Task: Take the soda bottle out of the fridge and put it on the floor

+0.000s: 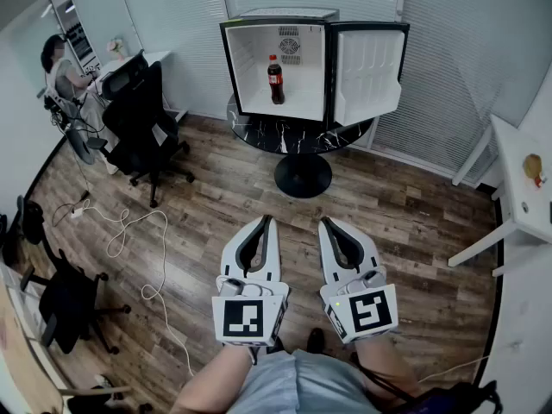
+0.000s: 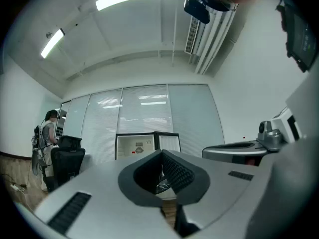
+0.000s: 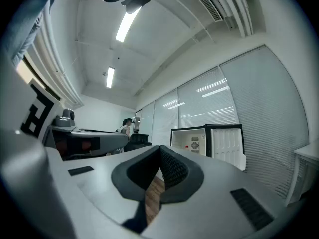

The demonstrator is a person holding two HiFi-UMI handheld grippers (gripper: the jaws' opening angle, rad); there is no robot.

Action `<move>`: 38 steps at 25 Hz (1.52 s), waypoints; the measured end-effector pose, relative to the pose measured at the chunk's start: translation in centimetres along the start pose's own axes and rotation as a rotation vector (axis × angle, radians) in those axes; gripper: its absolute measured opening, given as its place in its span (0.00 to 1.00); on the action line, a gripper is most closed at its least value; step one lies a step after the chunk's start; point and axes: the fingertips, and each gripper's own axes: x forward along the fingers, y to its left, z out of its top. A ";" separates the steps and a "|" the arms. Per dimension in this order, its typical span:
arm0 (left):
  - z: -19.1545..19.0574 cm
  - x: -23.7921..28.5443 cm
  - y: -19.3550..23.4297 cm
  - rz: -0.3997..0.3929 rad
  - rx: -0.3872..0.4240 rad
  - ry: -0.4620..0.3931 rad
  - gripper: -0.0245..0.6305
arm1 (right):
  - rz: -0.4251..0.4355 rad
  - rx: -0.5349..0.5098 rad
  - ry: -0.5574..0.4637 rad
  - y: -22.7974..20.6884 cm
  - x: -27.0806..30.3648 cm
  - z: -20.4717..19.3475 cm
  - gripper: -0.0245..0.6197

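Wood-floored office: fridge open on the far desk, both tongs closed and empty.

Head view: the soda bottle stands upright inside the open fridge, which sits on a round black desk at the far side, its door swung out to the right. The left tongs and right tongs lie side by side near the person and point toward the bottle, well apart from it across the bare floor. Left gripper view: jaws pressed together with nothing between them, the fridge far ahead. Right gripper view: jaws likewise together and empty, the fridge far off, slightly right of the tips. Reaching in with the jaws closed or off-centre would likely topple the bottle. The right tongs could clip the door.
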 end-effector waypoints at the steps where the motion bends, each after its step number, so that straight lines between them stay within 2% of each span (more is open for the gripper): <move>1: 0.0 0.2 -0.2 0.002 -0.001 -0.003 0.06 | 0.001 -0.002 0.001 -0.3 -0.1 -0.1 0.06; 5: -0.2 1.0 -1.4 0.014 -0.020 -0.015 0.06 | 0.007 -0.001 0.013 -1.7 -0.5 -0.7 0.06; 10: -1.6 2.2 -2.3 0.039 -0.023 0.024 0.06 | 0.021 0.035 -0.005 -4.4 -0.5 -1.3 0.06; 18: -3.9 4.1 0.3 0.111 -0.034 0.067 0.06 | 0.006 0.063 0.029 -7.2 2.6 -3.2 0.06; 23: -5.4 7.4 3.9 0.144 -0.053 0.073 0.06 | 0.021 0.047 0.060 -7.9 7.0 -5.2 0.06; 29: -7.3 13.2 9.9 0.151 -0.094 0.072 0.06 | 0.024 0.016 0.091 -8.1 15.7 -6.7 0.06; 34: -7.4 18.8 15.7 0.125 -0.050 0.066 0.06 | 0.007 -0.003 0.087 -8.6 23.9 -6.1 0.06; 38: -6.8 22.7 19.5 0.107 -0.061 0.032 0.06 | -0.009 -0.061 0.080 -8.8 29.5 -5.1 0.06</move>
